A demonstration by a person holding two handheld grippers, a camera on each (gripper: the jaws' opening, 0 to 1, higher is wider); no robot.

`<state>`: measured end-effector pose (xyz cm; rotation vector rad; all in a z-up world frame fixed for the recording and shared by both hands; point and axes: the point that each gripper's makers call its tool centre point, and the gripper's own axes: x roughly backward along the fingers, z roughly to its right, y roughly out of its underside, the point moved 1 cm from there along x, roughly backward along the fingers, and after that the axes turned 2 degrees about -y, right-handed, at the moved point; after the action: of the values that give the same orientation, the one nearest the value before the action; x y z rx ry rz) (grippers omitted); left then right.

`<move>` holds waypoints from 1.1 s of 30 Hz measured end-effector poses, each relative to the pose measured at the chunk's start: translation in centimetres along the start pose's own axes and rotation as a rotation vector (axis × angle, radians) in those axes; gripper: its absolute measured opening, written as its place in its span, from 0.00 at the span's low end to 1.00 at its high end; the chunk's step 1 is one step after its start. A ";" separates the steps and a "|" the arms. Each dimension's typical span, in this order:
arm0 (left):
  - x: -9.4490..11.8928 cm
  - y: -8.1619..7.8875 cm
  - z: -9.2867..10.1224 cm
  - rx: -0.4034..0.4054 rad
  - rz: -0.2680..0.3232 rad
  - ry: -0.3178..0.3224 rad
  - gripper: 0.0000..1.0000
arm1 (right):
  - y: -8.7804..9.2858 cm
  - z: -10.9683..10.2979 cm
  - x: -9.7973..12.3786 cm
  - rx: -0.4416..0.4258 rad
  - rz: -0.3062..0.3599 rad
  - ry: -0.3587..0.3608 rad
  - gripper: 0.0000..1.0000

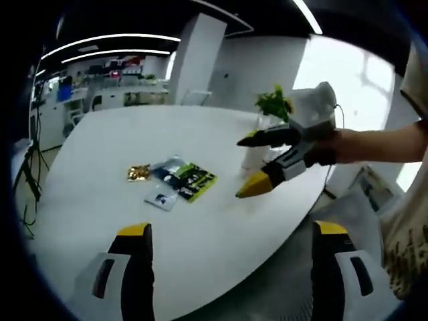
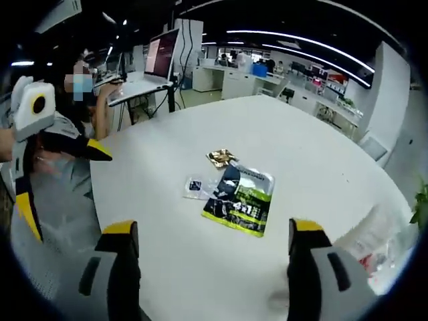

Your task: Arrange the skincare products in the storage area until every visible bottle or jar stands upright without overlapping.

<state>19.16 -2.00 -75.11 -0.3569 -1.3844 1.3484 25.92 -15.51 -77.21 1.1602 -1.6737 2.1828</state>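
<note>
Smooth matt white table (image 2: 321,154), faintly sheened under the ceiling strips. On it, a glossy black-and-green foil pouch (image 2: 239,199), a crinkled shiny gold wrapper (image 2: 220,158) and a clear plastic sachet (image 2: 199,187). Far right, a crumpled transparent plastic bag (image 2: 374,244). Both grippers (image 1: 231,267) (image 2: 214,267) show hard matt plastic jaws, black with yellow tips.

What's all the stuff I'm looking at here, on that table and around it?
Table: one, white, rounded, holds everything below.
Large packet: one, black and green, lying flat near the table's middle.
Small clear packet: one, with a dark label, flat beside the large packet.
Gold packet: one, crinkled, flat just beyond the others.
Plant: one, green, at the table's far edge in the left gripper view.
Clear plastic bag: one, near the table's edge.
Monitor: one, on a desk behind.
Left claw: yellow-tipped, open, above the table.
Right claw: yellow-tipped, open, above the table.
</note>
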 end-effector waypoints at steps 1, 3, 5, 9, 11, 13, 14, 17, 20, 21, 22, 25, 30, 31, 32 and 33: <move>0.0 0.0 -0.1 0.003 0.000 0.000 0.96 | 0.0 0.1 -0.7 -0.018 -0.008 -0.010 0.95; 0.0 0.0 -0.1 0.008 -0.001 0.000 0.96 | -0.1 0.4 -1.9 -0.033 -0.018 -0.014 0.95; 0.0 0.0 -0.1 0.006 -0.002 0.003 0.96 | -0.1 0.9 -3.2 -0.034 -0.028 -0.015 0.95; -0.1 0.2 0.0 0.008 -0.013 0.007 0.95 | -0.3 1.7 -4.9 -0.080 -0.026 -0.012 0.96; -0.1 0.2 -0.2 0.017 -0.013 0.003 0.95 | 0.3 2.2 -6.3 -0.118 -0.039 -0.016 0.96; -0.1 0.2 -0.3 0.029 -0.011 -0.001 0.95 | 1.3 2.9 -7.6 -0.134 -0.080 0.002 0.96; -0.1 0.2 -0.4 0.032 -0.010 -0.002 0.95 | 1.5 3.4 -8.3 -0.141 -0.084 0.014 0.96; -0.1 0.2 -0.5 0.043 -0.011 -0.005 0.95 | 2.1 4.6 -9.2 -0.215 -0.094 0.060 0.96; -0.2 0.3 -0.6 0.042 -0.015 -0.007 0.94 | 2.8 5.9 -10.2 -0.290 -0.111 0.101 0.96; -0.2 0.3 -0.6 0.042 -0.016 -0.008 0.94 | 2.8 6.1 -10.4 -0.291 -0.106 0.102 0.97; -0.2 0.3 -0.6 0.042 -0.019 -0.010 0.94 | 2.7 6.4 -10.7 -0.301 -0.097 0.108 0.97; -0.3 0.4 -0.7 0.047 -0.021 -0.014 0.93 | 2.9 7.4 -11.3 -0.314 -0.109 0.148 0.94; -0.3 0.3 -0.8 0.045 -0.016 -0.021 0.92 | 3.1 9.1 -12.5 -0.361 -0.097 0.184 0.93; -0.3 0.3 -0.8 0.043 -0.018 -0.021 0.91 | 3.2 9.2 -12.7 -0.367 -0.106 0.186 0.92; -0.3 0.4 -0.8 0.040 -0.022 -0.021 0.91 | 3.1 9.4 -12.8 -0.367 -0.104 0.189 0.93; -0.3 0.4 -0.8 0.038 -0.024 -0.020 0.91 | 2.8 9.7 -13.2 -0.375 -0.095 0.186 0.93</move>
<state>19.73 -1.75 -75.85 -0.3009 -1.3739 1.3601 38.08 -20.84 -87.23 0.8873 -1.8016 1.7573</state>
